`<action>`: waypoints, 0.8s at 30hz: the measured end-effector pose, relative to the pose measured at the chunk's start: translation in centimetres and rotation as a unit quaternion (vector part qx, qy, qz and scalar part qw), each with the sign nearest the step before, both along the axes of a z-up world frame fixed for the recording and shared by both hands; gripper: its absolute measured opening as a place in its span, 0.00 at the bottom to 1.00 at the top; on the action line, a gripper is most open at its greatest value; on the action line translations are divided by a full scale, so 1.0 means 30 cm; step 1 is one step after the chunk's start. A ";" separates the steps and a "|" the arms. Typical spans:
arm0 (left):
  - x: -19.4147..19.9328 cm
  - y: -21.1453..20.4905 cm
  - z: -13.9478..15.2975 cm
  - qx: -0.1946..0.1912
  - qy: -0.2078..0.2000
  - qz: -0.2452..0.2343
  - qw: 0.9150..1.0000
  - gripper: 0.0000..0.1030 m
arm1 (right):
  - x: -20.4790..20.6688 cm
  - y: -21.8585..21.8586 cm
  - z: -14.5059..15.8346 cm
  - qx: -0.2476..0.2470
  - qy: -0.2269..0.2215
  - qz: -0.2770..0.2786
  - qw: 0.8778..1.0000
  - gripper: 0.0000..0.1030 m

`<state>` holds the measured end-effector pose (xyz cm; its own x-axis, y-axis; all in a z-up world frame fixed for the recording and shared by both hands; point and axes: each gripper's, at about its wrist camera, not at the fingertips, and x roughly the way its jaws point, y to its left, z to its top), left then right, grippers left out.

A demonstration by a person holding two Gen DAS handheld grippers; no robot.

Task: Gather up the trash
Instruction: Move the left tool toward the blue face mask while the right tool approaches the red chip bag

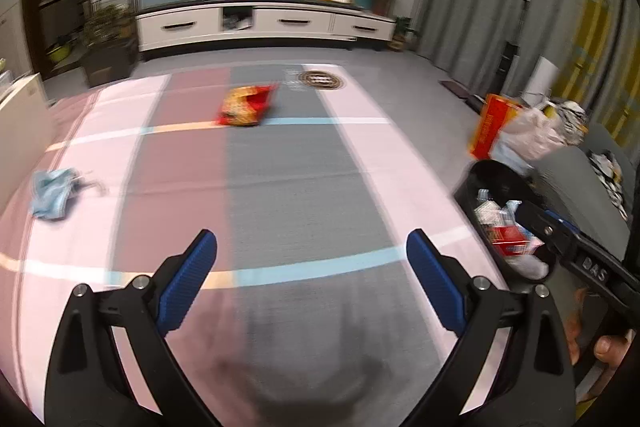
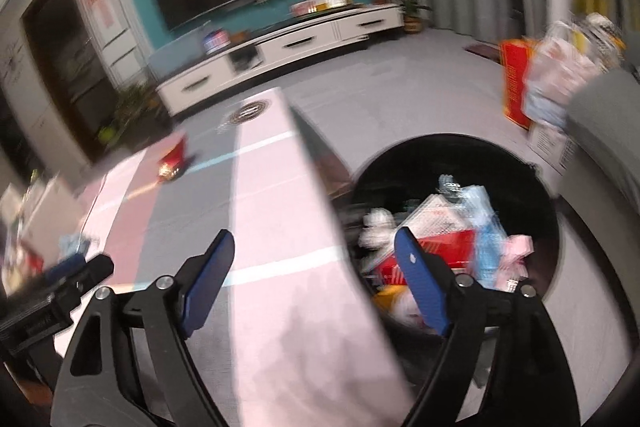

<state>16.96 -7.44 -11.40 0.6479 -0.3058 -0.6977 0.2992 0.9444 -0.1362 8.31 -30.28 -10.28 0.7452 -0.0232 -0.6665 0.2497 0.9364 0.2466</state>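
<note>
A red and yellow snack bag (image 1: 247, 105) lies on the striped table cloth (image 1: 280, 195) at the far middle; it also shows in the right wrist view (image 2: 173, 159). A crumpled light blue mask (image 1: 52, 193) lies at the left. A black trash bin (image 2: 456, 235) with several wrappers inside stands right of the table, also in the left wrist view (image 1: 508, 219). My left gripper (image 1: 312, 247) is open and empty above the cloth. My right gripper (image 2: 316, 247) is open and empty, its right finger over the bin's rim.
A white TV cabinet (image 1: 264, 25) with a large TV stands at the far wall. Potted plants (image 1: 108, 39) stand at its left. A red box and plastic bags (image 1: 516, 131) sit at the right by a grey sofa (image 2: 600, 147). The right gripper shows at the left view's right edge.
</note>
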 end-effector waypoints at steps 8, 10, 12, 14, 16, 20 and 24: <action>0.115 0.406 -0.044 -0.004 -0.002 0.130 0.992 0.93 | 0.145 0.257 -0.038 0.031 0.020 0.112 0.993 0.79; 0.160 0.500 -0.052 -0.001 -0.001 0.164 0.986 0.93 | 0.178 0.291 -0.053 0.045 0.030 0.125 0.991 0.79; 0.202 0.588 -0.056 -0.008 0.004 0.178 0.984 0.93 | 0.209 0.319 -0.061 0.056 0.035 0.129 0.989 0.80; 0.230 0.651 -0.062 -0.004 0.006 0.191 0.982 0.93 | 0.254 0.333 -0.062 0.075 0.039 0.126 0.988 0.80; 0.276 0.713 -0.078 -0.013 0.015 0.193 0.981 0.93 | 0.311 0.340 -0.062 0.095 0.047 0.120 0.987 0.80; 0.334 0.746 -0.109 -0.017 0.027 0.186 0.982 0.93 | 0.496 0.358 -0.063 0.119 0.055 0.102 0.986 0.80; 0.387 0.733 -0.142 -0.004 0.032 0.166 0.986 0.93 | 0.692 0.367 -0.094 0.143 0.065 0.080 0.984 0.80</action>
<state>28.57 14.54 -15.67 0.6680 -0.0896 -0.7387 -0.0353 0.9878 -0.1518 29.08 -19.28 -13.11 0.6319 0.2893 -0.7190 0.1525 0.8632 0.4813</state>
